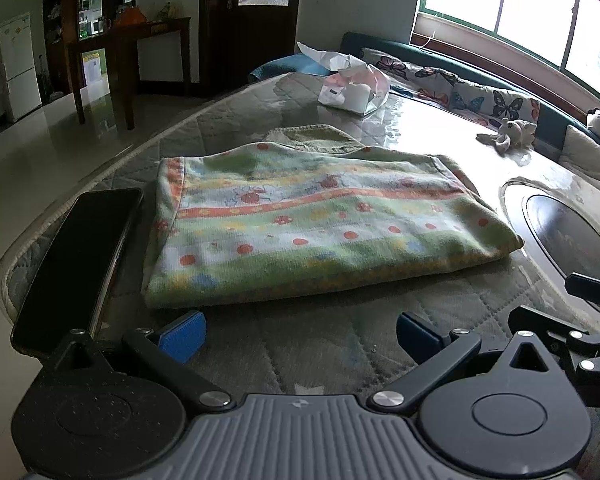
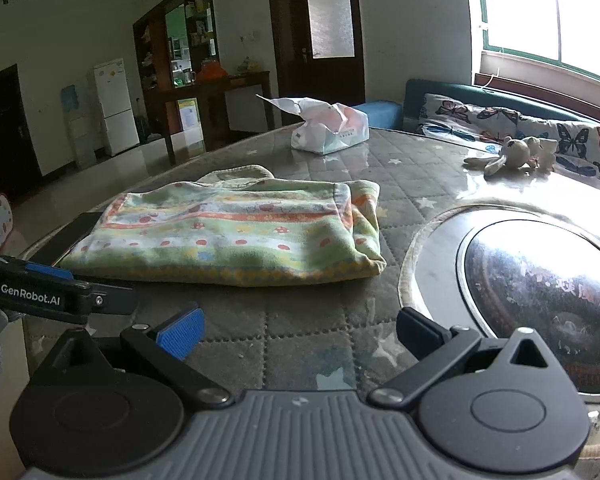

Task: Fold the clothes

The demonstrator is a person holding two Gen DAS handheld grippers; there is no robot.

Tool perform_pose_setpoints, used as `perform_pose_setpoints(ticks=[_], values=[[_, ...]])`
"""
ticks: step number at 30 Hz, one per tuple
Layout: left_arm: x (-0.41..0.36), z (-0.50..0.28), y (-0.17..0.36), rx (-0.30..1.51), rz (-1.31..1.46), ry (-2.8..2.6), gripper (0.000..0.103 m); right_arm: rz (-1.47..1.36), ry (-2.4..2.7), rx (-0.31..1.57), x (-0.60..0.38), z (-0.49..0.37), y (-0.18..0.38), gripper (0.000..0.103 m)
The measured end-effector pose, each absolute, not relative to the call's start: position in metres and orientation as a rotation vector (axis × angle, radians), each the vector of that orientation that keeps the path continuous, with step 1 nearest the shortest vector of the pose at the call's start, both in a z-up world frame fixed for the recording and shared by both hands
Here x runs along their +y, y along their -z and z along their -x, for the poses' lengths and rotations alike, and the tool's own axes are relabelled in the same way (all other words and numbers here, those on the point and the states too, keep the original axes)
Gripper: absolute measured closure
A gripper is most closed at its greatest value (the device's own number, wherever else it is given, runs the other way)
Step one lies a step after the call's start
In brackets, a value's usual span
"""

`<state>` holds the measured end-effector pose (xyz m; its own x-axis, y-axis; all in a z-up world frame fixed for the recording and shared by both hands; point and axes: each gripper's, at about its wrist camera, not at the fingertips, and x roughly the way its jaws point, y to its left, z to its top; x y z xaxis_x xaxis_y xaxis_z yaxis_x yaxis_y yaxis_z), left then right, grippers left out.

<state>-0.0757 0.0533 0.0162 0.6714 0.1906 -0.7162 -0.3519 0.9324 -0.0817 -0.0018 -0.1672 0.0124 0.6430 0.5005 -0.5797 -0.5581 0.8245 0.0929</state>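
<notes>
Both grippers spread wide, holding nothing: left gripper [image 1: 300,332] and right gripper [image 2: 300,332] hover low over the bench [image 2: 300,344], just short of the garment's near edge. Folded garment [image 1: 320,224], green with orange stripes and red dots, lies flat in a rough rectangle on the quilted bench cover under a clear sheet. Dark phone [image 1: 76,256] lies just beside its left edge. Round metal inset [image 2: 540,296] sits to the right. Tissue pack [image 2: 332,130] and plush toy [image 2: 512,154] sit further back, well apart from the garment.
</notes>
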Motion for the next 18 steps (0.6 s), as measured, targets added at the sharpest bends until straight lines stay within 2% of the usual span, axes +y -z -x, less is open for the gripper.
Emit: perform_pose_setpoints(ticks=[18], values=[[0.0497, 0.0744, -0.0147, 0.78, 0.216, -0.296, 0.0, 0.112, -0.592, 0.648, -0.1622, 0.0027, -0.0068, 0.0]])
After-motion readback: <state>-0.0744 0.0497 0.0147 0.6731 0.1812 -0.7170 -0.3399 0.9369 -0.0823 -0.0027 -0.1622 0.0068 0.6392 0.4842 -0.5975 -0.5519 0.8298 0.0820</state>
